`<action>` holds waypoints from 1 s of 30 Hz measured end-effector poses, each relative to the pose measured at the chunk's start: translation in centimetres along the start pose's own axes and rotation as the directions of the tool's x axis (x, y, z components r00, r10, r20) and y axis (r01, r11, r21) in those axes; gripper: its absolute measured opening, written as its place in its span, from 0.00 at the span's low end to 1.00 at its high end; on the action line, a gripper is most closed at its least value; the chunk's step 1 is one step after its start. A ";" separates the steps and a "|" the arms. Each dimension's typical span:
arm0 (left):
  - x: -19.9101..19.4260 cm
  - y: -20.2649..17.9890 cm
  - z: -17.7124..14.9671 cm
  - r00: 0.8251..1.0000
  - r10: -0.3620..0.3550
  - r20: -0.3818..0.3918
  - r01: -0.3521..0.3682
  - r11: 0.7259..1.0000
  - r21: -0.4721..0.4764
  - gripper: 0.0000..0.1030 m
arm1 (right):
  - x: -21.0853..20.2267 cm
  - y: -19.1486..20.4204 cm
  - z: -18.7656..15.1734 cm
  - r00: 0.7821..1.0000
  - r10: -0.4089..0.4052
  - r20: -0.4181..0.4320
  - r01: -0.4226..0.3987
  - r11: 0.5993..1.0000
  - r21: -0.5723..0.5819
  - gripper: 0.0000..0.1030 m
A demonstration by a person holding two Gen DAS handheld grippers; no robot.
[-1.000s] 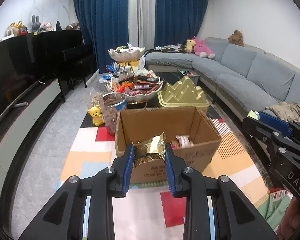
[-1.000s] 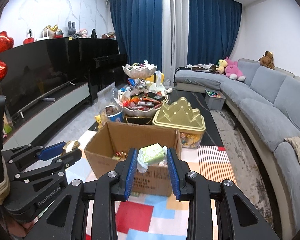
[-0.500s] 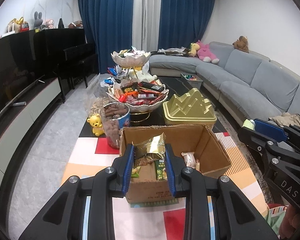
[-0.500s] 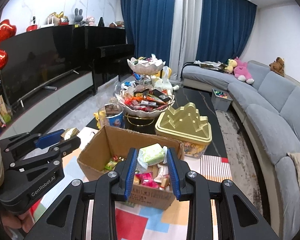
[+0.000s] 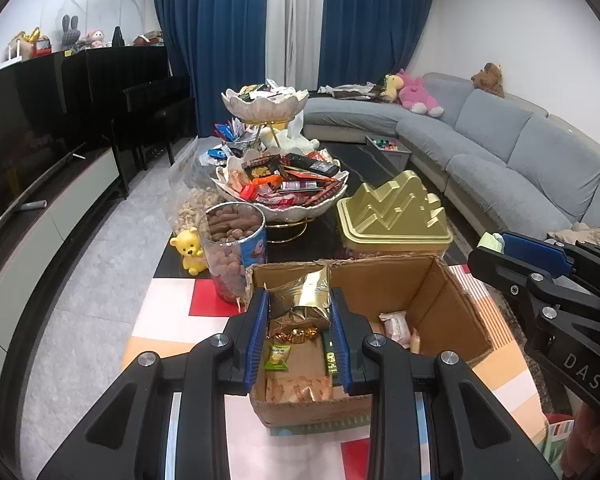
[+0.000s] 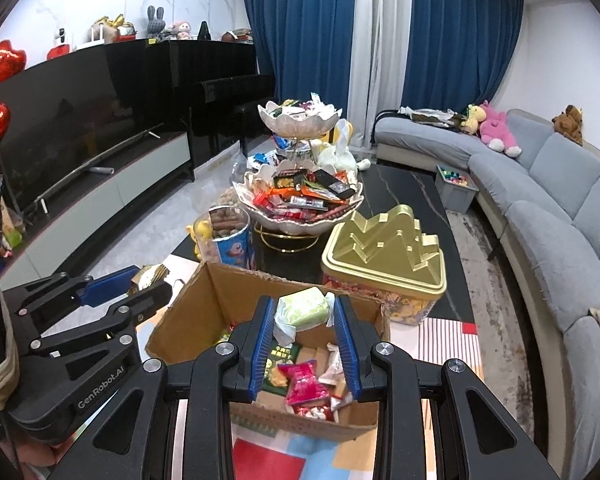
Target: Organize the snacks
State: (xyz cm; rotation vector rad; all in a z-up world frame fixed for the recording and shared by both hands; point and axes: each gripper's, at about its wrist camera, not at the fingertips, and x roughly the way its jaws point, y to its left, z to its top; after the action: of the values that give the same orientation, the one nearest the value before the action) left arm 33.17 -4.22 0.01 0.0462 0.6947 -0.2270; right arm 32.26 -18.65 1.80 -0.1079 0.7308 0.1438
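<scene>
Hovering over the open cardboard box (image 5: 452, 308) from either side, left gripper (image 5: 299, 334) clenched on a gold foil packet (image 5: 304, 298), right gripper (image 6: 305, 334) on a pale green wrapped snack (image 6: 305, 307), tiered snack bowl (image 6: 300, 216) straight beyond.

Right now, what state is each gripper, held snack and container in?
left gripper: shut on gold packet
right gripper: shut on green packet
cardboard box: open, part filled with snacks
gold tin: lid on
clear jar: uncapped, full
</scene>
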 end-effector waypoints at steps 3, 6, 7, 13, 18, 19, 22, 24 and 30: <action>0.7 0.1 0.3 1.000 -0.001 -0.007 0.001 1.000 0.002 0.29 | 0.6 -0.1 0.2 1.000 0.002 -0.008 -0.002 1.000 0.003 0.31; 1.3 0.1 0.6 1.000 -0.001 -0.012 0.001 1.000 0.004 0.29 | 1.3 -0.2 0.3 1.000 0.001 -0.017 -0.001 1.000 0.008 0.31; 1.5 0.1 0.6 1.000 -0.001 -0.014 0.002 1.000 0.004 0.29 | 1.5 -0.2 0.4 1.000 0.001 -0.021 -0.001 1.000 0.009 0.31; 2.5 0.0 0.7 0.999 -0.007 -0.033 0.007 1.000 0.008 0.29 | 2.8 -0.9 0.3 0.999 0.005 -0.052 -0.004 0.999 0.032 0.31; 3.1 -0.4 0.5 0.999 -0.014 -0.053 0.016 1.000 0.020 0.33 | 3.1 -1.2 0.2 0.998 0.004 -0.059 -0.002 0.999 0.034 0.32; 3.1 -0.4 0.5 0.998 -0.015 -0.054 0.016 1.000 0.018 0.34 | 3.0 -1.2 0.2 0.998 -0.003 -0.060 0.005 0.999 0.032 0.34; 3.0 -0.2 0.3 0.998 -0.002 -0.055 0.003 1.000 0.012 0.45 | 2.9 -1.4 0.2 0.998 -0.012 -0.059 0.014 0.999 0.033 0.37; 2.9 0.1 0.3 0.999 0.003 -0.053 -0.003 1.000 0.004 0.54 | 2.9 -1.5 0.2 0.998 -0.020 -0.060 0.022 0.999 0.035 0.47; 2.1 0.5 0.1 0.998 0.028 -0.052 -0.028 1.000 -0.009 0.73 | 2.0 -1.7 -0.1 0.998 -0.037 -0.056 0.040 0.998 0.053 0.69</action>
State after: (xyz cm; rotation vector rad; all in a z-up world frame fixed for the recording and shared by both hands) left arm 34.93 -4.12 -1.32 0.0530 0.7461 -0.1960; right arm 33.98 -20.20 0.41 -0.0746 0.7870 0.0850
